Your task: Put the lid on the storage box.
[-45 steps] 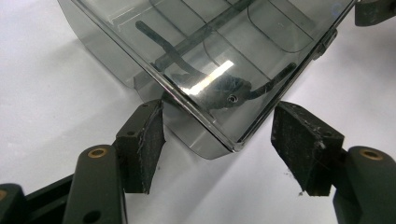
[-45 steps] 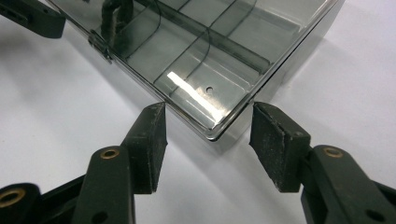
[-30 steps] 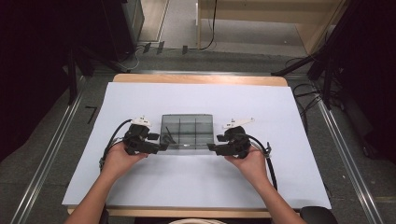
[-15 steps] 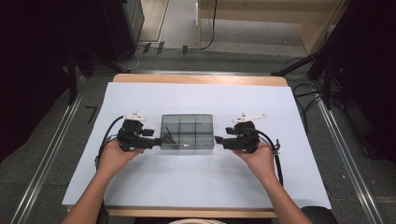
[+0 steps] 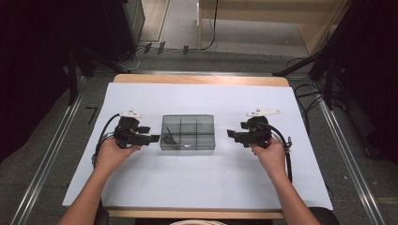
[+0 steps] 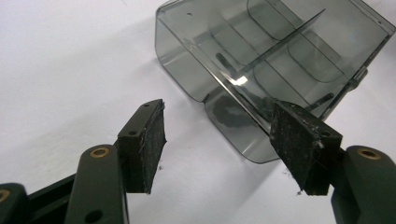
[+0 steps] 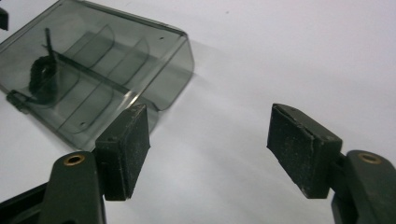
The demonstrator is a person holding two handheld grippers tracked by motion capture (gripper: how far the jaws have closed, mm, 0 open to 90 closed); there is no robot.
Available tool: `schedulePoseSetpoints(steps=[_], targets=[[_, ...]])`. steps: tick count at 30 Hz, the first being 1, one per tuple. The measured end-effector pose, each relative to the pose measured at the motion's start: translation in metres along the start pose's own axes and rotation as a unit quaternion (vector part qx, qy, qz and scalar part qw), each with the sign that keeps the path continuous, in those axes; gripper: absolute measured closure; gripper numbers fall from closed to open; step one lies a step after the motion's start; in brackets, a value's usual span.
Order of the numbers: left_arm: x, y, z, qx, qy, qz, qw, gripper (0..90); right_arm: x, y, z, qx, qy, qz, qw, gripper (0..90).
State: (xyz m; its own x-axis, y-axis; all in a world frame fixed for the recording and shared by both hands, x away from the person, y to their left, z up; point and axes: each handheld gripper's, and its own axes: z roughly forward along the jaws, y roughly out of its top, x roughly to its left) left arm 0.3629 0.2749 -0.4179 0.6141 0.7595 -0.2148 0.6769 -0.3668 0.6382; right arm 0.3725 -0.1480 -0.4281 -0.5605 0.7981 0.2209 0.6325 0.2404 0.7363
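Observation:
A smoky see-through compartment box [image 5: 187,132] lies in the middle of the white sheet. In its front left cell sits a small black coiled item [image 5: 170,138] [image 7: 39,79]. My left gripper [image 5: 156,138] [image 6: 217,135] is open at the box's [image 6: 261,51] left end. Its right pad [image 6: 299,144] stands in front of the box's near corner, and nothing is pinched. My right gripper [image 5: 230,133] [image 7: 210,135] stands off the box's [image 7: 93,79] right end. Its jaws have just been opening, with only bare sheet between them.
The white sheet [image 5: 197,183] covers a wooden table [image 5: 202,79], with bare room in front of and behind the box. Each gripper trails a black cable [image 5: 105,133] toward the person. Dark stands and floor cables [image 5: 309,93] sit beyond the table's edges.
Both grippers stood against the box's ends a second ago. The right gripper has drawn away to the right with its jaws wider. The left has backed off slightly.

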Motion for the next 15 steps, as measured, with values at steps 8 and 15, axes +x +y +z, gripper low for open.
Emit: schedulePoseSetpoints(steps=[8,15], targets=[[0.011,-0.001,0.001,-0.005,0.007,-0.01,0.9999,36.1,-0.017,-0.001,-0.003,-0.008,-0.013,0.014,0.9998,28.1],[0.021,-0.004,0.003,-0.006,0.017,-0.018,0.9997,35.2,-0.036,-0.002,-0.003,-0.006,-0.034,0.036,0.9988,28.9]])
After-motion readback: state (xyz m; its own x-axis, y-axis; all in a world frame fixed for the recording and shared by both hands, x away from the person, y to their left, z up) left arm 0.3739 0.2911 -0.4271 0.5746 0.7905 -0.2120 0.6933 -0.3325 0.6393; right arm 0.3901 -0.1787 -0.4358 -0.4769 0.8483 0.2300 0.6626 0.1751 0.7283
